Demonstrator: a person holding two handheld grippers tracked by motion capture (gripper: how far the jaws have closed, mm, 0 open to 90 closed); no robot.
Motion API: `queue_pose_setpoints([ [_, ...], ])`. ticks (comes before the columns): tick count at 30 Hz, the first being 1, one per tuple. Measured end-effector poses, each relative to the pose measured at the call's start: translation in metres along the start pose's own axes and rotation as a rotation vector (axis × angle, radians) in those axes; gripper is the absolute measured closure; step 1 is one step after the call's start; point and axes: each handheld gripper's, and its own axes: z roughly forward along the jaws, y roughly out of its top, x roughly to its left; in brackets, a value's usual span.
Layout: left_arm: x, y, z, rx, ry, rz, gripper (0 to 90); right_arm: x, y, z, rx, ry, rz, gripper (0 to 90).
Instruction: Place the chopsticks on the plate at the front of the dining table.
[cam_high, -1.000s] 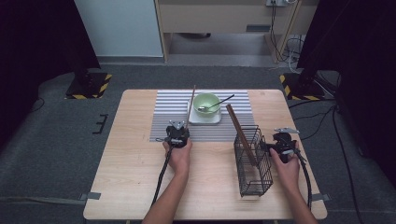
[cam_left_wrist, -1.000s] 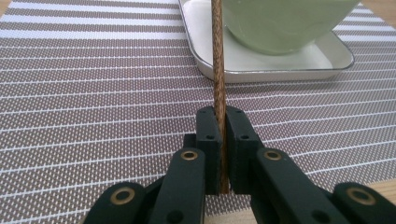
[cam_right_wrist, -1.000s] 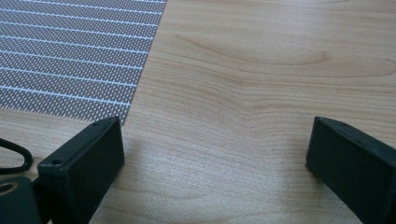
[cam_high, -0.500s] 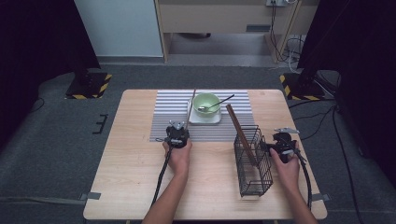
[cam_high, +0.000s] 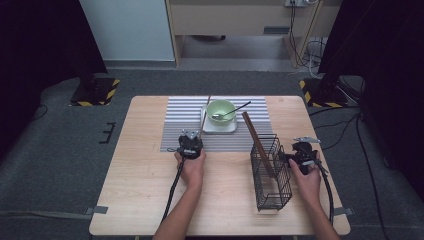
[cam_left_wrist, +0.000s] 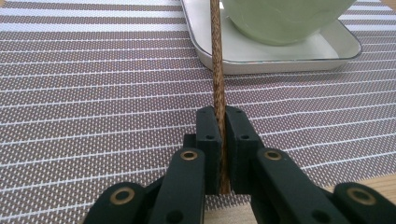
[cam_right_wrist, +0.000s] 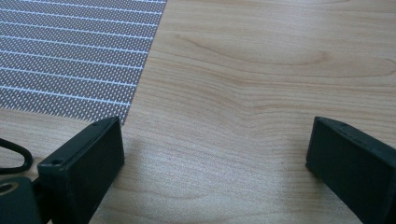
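A: Left tool (cam_left_wrist: 222, 140) clamped on a thin dark-brown wooden chopstick (cam_left_wrist: 216, 60). Jaws pinch its near end; the stick runs away from the tool over the grey-and-white striped placemat (cam_left_wrist: 93, 93), passing the left side of the white square plate (cam_left_wrist: 280, 56) under the pale green bowl (cam_left_wrist: 285, 21).

B: Right tool (cam_right_wrist: 215, 154)?

A: Jaws wide apart, nothing between them, low over bare wooden table (cam_right_wrist: 261, 70) toward the right edge, just right of the black wire basket (cam_high: 270, 172).

B: Basket contents?

A: One matching brown stick (cam_high: 257, 142) leaning out of it. Metal spoon (cam_high: 231, 111) sits in the bowl.

B: Likely step: carry the held stick to the basket.

A: Agreed. The grip is at the very end, so the stick may droop or swing. Lift straight up first, clear the plate rim, keep the squeeze firm, then tip it down into the basket before releasing.
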Motion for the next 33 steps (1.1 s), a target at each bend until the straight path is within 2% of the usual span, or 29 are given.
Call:
queue_pose_setpoints([
  [22,-0.003,-0.001,0.002,0.027,-0.002,0.003,84.2,0.000,0.000,0.000,0.000,0.000,0.000,4.3],
  [33,-0.011,-0.001,0.003,0.029,-0.015,0.011,82.4,0.000,0.000,0.000,0.000,0.000,0.000,4.3],
])
